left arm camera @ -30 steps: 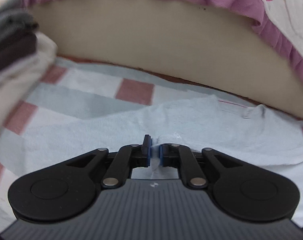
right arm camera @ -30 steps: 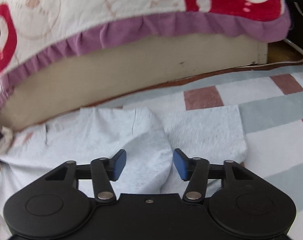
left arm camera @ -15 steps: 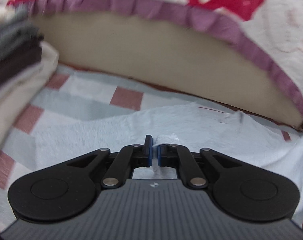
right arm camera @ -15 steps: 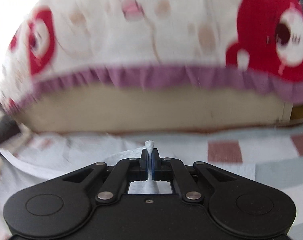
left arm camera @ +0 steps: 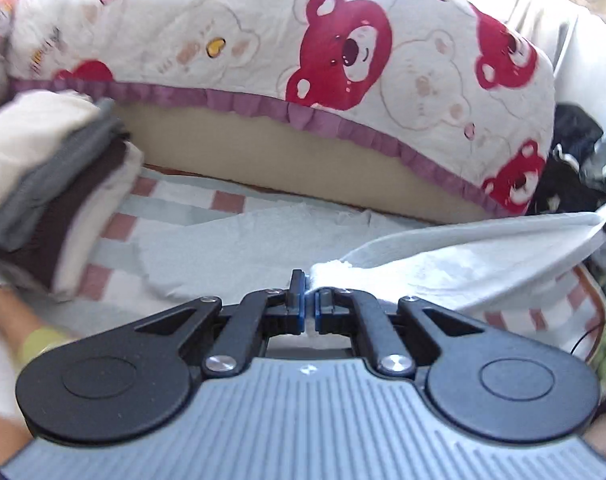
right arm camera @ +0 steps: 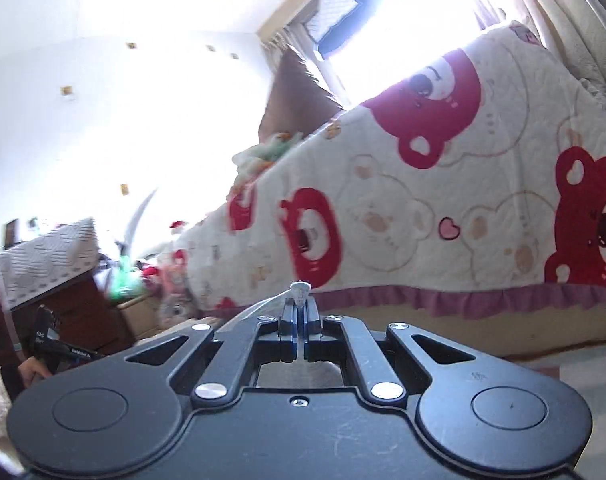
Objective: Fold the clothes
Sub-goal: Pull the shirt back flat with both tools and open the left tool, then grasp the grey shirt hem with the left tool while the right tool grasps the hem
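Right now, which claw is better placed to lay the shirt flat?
Probably the left claw: it points down at the spread shirt and mat. The right claw pinches shirt too, but faces the bear quilt.

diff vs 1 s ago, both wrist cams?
The right hand-held gripper, open over the pale blue garment a second ago, has closed on a pinch of it and tilted up toward the bear-print quilt. The left hand-held gripper rose, lifting its edge. Unchanged: left grip, folded stack.
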### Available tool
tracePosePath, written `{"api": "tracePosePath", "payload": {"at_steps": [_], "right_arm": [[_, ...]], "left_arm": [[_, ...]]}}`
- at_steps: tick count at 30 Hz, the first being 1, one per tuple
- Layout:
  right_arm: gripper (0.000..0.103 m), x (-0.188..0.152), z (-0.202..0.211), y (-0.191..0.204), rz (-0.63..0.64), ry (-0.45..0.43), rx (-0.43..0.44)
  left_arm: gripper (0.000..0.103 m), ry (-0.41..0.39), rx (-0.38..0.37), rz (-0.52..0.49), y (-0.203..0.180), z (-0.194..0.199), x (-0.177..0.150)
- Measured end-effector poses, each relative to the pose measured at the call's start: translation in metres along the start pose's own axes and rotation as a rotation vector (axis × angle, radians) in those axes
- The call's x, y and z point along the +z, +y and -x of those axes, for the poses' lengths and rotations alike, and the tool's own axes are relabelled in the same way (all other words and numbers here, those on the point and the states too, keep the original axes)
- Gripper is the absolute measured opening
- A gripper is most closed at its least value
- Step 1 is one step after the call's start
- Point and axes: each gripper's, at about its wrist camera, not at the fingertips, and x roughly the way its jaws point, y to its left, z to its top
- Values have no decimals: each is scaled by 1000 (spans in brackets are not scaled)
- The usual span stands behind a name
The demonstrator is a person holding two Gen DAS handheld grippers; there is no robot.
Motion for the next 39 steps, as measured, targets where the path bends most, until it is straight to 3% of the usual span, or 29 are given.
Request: {"api": "tracePosePath", "payload": {"at_steps": [5,10,14,16,19,23,25,27,29,30,31,34,37,38,39], "right_arm": [[4,-52,33,-9,-93,130,11],[4,-103,39,-28,-159,252,-65],[5,-100,42,-14,-182,245,98],[5,-95,49,0,-181,245,186],[5,-101,67,9,-226,274,251],[5,-126,68,2,-227,402,98],[5,-136,61,-6,-246,453,35],[5,-137,55,-4,-226,481,34],[5,-131,46,0,-195,486,54],[5,-125,42,1,-182,483,57],[5,-120,41,1,-177,478,54],[5,-103,45,0,-164,462,51],[5,-96,53,0,-145,460,52],[5,-95,55,0,-142,460,53],[5,-94,54,0,-140,459,55]], "left_arm": [[4,69,26,-8,-24,43,-54],[3,206,85,-74,-40,42,-89],[1,231,159,-91,-37,47,-88],[1,218,158,-94,-35,52,-84],[1,223,131,-94,-32,49,-85],[2,280,105,-105,-27,27,-91],[5,327,110,-99,-24,10,-93],[9,368,134,-116,-20,-8,-94],[25,398,147,-178,-23,-24,-96],[42,411,149,-198,-23,-31,-97],[47,425,152,-219,-24,-39,-98],[49,466,102,-217,-21,-58,-102],[58,544,77,-180,-12,-78,-107],[57,566,67,-154,-9,-81,-109],[50,582,59,-125,-5,-82,-112]]}}
